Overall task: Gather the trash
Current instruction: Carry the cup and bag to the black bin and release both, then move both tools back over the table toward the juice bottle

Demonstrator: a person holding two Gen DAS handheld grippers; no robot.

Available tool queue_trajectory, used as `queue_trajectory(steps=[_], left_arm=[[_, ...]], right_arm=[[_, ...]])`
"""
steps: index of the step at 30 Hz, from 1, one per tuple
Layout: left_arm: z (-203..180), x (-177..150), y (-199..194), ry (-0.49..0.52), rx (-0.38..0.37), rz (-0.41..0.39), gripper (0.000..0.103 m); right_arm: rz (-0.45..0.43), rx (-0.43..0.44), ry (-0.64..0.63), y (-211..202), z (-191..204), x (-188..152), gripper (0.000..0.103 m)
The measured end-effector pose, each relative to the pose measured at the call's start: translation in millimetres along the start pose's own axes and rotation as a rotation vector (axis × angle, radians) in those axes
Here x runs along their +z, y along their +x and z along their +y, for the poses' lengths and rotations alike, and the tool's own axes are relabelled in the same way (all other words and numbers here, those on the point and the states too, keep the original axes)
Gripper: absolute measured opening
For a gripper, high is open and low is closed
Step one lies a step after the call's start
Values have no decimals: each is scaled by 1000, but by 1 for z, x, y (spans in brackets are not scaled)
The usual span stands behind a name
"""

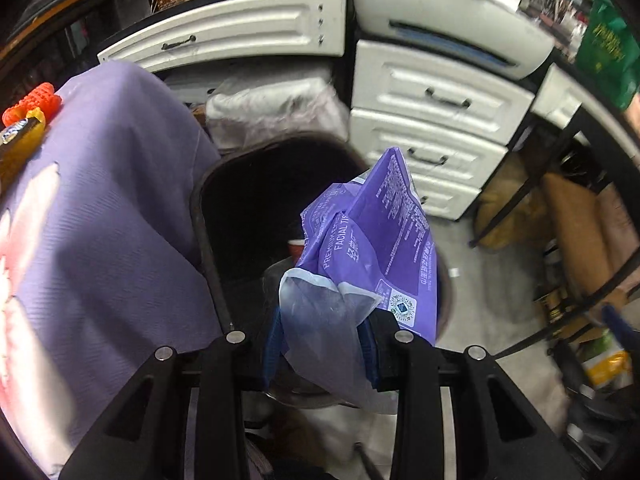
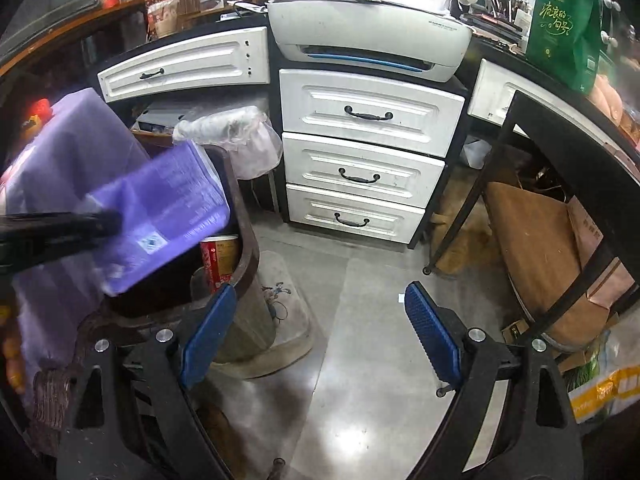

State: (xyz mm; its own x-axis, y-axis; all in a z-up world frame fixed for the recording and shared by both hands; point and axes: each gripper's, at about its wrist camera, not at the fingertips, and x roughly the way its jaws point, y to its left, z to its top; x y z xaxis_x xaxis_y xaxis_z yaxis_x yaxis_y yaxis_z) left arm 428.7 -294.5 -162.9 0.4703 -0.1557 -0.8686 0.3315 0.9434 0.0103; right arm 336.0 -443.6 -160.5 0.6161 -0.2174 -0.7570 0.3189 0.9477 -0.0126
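My left gripper (image 1: 322,346) is shut on an empty purple facial-tissue wrapper (image 1: 372,232), pinching its clear plastic end between the blue pads. The wrapper hangs over the mouth of a dark brown trash bin (image 1: 199,208). In the right wrist view the same wrapper (image 2: 168,208) is blurred above the bin (image 2: 246,248), with the left gripper's black fingers (image 2: 80,226) coming in from the left. A red paper cup (image 2: 220,258) lies inside the bin. My right gripper (image 2: 320,332) stands open over the grey floor, to the right of the bin, with nothing between its pads.
A table with a purple cloth (image 1: 100,208) stands left of the bin, with orange and yellow items (image 1: 34,110) on it. Behind are a second bin with a plastic liner (image 2: 240,140), white drawers (image 2: 360,168) and a printer (image 2: 372,36). A black frame and cardboard (image 2: 540,240) crowd the right.
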Motion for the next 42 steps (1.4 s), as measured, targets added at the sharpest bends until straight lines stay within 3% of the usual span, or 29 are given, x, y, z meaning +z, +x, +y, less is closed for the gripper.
queue_trajectory(steps=[4,8,14,18,23,25,29,37,42], left_arm=[[0,-2,20,-6,15,42,41],[-1,-5,22,-9,29,34,74],[-7,-7,-1,-8,-64,-6,77],[-10,-10,-41,3,-172,-74,78],[-7,-20,-104,52,-301,-180,94],[1,-27,-123,83,-336,-197,95],[34,-41,-149,60,-324,-225,96],[121,-66,-183,-13,-226,-263,98],[180,-70,-199,13,-142,-271,98]], right_arm=[[-20,-3,-13,-13,2,-8,86],[-46,9,1,-19,2,-9,86],[-98,-34,38,-28,-3,-10,86],[-123,-56,48,-34,-10,-9,86],[-120,-12,40,-39,-8,-6,86],[-122,15,9,-42,2,-5,86],[-136,106,-75,-53,36,1,86],[-171,286,-238,-79,123,21,86],[-174,373,-315,-94,169,29,87]])
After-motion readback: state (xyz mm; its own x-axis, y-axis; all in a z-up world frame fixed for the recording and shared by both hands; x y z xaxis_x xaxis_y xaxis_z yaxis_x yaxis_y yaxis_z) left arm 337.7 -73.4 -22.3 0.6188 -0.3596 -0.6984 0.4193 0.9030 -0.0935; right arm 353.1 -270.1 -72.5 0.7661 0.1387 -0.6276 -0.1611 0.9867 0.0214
